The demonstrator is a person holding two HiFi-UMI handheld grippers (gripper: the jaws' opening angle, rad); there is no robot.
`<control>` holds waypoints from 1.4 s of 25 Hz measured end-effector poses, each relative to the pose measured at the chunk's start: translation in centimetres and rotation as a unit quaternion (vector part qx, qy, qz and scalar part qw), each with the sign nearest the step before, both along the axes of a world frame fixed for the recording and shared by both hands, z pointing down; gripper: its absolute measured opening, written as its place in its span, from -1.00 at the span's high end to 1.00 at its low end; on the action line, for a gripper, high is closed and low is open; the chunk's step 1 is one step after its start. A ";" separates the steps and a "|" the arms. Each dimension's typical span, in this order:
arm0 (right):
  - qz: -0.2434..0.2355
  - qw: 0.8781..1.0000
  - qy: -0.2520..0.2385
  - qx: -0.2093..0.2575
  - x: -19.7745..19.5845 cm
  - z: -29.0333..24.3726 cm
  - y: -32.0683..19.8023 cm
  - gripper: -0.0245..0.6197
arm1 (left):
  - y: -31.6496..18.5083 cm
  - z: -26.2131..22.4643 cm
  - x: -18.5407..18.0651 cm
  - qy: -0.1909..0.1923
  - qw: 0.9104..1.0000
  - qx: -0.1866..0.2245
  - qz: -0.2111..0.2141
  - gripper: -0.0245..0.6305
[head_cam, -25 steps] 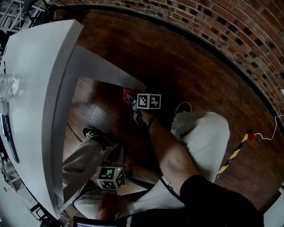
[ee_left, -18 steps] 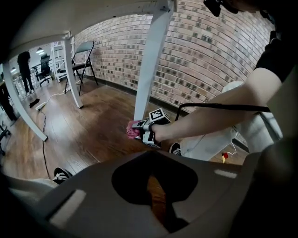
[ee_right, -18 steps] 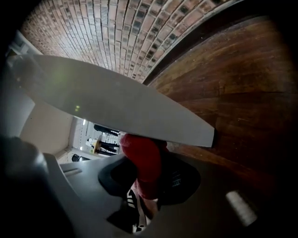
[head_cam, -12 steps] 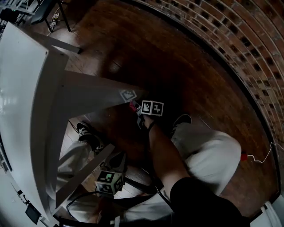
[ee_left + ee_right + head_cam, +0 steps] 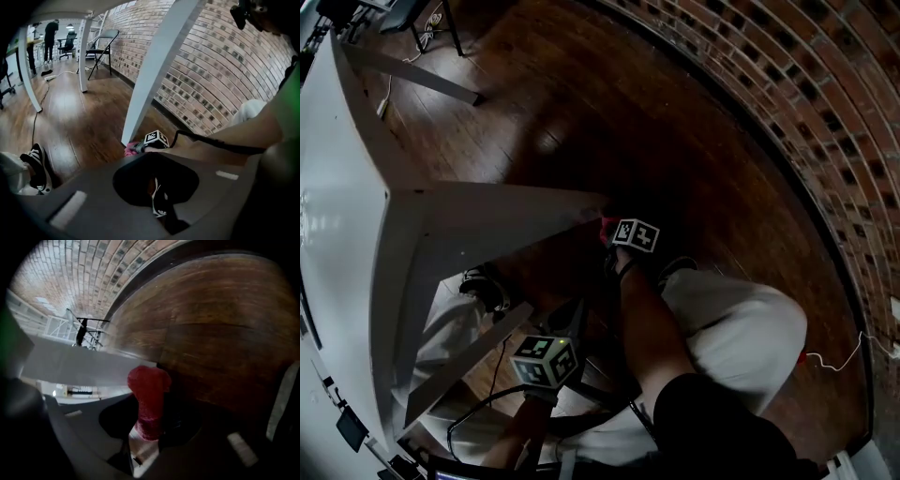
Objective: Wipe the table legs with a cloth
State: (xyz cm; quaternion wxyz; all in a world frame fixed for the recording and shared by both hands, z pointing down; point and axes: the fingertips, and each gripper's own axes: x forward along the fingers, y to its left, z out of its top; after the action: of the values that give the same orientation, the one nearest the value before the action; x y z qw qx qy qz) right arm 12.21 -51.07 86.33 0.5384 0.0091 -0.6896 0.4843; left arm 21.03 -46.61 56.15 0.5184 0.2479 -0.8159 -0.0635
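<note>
Two jaws of the right gripper [image 5: 146, 432] are closed on a red cloth [image 5: 149, 392]. It is pinched at its lower end and stands out ahead of the jaws as a bunched, fuzzy wad with a rounded, lobed tip. Just beyond that tip, and off to the jaws' left, the slanted white table leg [image 5: 79, 364] is reached near its foot. Whether cloth and leg actually touch cannot be told. Wiping this leg's lower end is judged to be the step in hand. For the next move, the wad would need to be pressed against the leg's face and drawn along it, away from the foot. Past the leg, dark wooden floor [image 5: 220, 333] is seen, then a brick wall [image 5: 93, 268]. The left gripper [image 5: 157, 199] is held low, well back from the leg, its jaws together with nothing between them.
</note>
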 end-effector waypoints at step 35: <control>-0.026 0.978 -0.198 -0.065 -5.0 -28.3 -3.1 0.58 | -0.4 0.8 3.1 -0.009 0.995 0.041 -0.087 0.92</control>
State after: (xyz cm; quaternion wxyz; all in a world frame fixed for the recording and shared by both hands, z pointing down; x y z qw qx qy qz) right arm 7.23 -54.18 58.01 0.4031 -0.1396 -0.7493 0.5066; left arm 24.14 -47.05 56.93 0.4926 0.1980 -0.8359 -0.1396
